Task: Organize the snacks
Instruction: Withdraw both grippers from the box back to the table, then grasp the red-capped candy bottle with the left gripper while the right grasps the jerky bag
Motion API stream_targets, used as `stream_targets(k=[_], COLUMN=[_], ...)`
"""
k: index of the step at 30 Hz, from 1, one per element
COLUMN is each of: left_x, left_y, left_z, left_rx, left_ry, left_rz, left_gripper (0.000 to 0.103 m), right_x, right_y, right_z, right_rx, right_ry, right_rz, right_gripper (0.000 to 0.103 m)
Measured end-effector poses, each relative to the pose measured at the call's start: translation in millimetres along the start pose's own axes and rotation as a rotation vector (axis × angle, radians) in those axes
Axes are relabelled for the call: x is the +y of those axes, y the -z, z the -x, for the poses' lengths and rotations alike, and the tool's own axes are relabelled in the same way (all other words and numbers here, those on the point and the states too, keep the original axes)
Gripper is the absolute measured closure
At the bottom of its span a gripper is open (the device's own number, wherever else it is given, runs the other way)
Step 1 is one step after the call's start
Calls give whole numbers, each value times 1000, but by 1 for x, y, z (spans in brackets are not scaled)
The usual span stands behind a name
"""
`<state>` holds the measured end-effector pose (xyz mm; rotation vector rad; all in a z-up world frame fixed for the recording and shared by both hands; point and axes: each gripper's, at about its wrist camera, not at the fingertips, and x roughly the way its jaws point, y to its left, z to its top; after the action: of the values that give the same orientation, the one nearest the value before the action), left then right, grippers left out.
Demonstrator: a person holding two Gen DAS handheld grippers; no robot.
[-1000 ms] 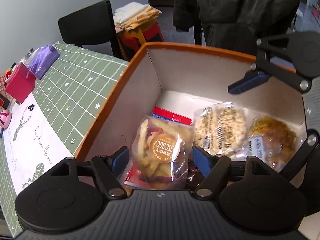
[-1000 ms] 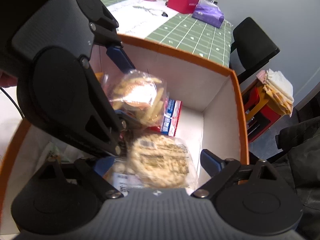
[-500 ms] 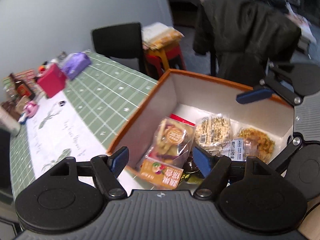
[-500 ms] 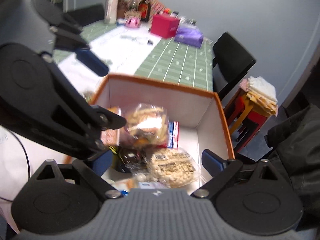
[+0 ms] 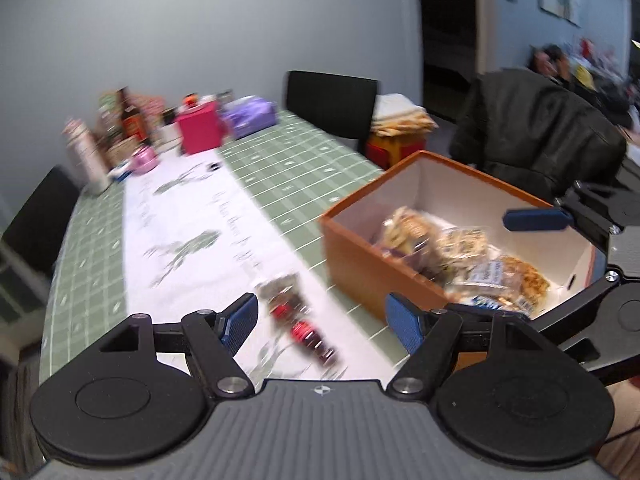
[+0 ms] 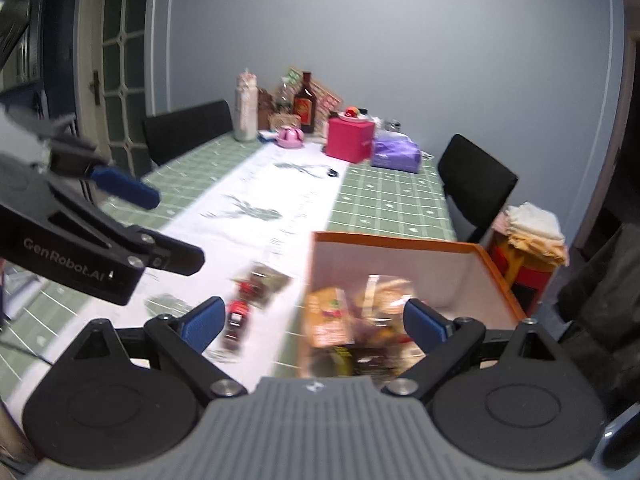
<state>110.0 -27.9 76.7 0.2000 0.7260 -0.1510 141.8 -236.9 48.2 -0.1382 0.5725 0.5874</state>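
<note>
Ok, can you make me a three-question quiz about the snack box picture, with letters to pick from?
1. Where is the dark snack packet with the red label?
A. inside the box
B. on the table beside the box
C. on a chair

2. What colour is the outside of the snack box?
A. orange
B. blue
C. purple

3. What is the left hand-held gripper doing?
A. squeezing a packet
C. shut on nothing
B. open, holding nothing

Answers:
1. B, the packet lies on the white runner of the table, left of the box.
2. A, its outer wall and rim are orange, white inside.
3. B, its blue fingers stand wide apart with only the table between them.
</note>
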Motion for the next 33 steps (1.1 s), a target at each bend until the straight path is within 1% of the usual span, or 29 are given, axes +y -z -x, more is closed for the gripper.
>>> stream_targets(k=[2,5,7,9,11,12,14,15,16,17,18,20,23,25,29,33], left_x=[13,27,37,42,46,49,55,57,60,61,62,61,61,61,64,66], left_y=[13,33,46,56,65,71,78,83,86,88,91,93,90,86,73,64], left_z=[6,12,13,8,0,-5,-14,-18,-23,-27,-32,-40,-53,-60,-75,-95], left_rx=[-17,-47,-59,-44,-27,-15,-1,6,16,25,33,50,67,73,77,84], left_ry=[-30,-69,-78,-61,-36,-27,-16,-8,0,6,13,27,55,71,89,118], left_rz=[37,86,116,135,159,175,215,237,254,268,280,293,305,316,339,374], left_gripper=[17,18,23,24,31,33,34,38,40,41,43,48,49,49,49,49], right_x=[11,31,44,59,71,75,80,81,81,80,79,77,76,77,77,71], right_y=[4,13,20,28,38,42,53,58,63,66,69,72,73,72,68,66], right_z=[0,-3,-7,-15,-26,-33,-44,-49,-54,-60,-64,-76,-93,-102,-122,-139], right_rx=[-22,-55,-72,-66,-49,-33,-7,5,22,38,52,77,93,95,91,111], right_ry=[-23,-46,-57,-45,-19,-6,15,27,40,55,71,110,119,119,137,145], right_rz=[-47,-77,-86,-77,-54,-40,-24,-15,-7,-1,6,24,54,82,121,116], right_gripper=[10,10,11,12,24,26,34,36,42,50,54,65,73,75,76,77])
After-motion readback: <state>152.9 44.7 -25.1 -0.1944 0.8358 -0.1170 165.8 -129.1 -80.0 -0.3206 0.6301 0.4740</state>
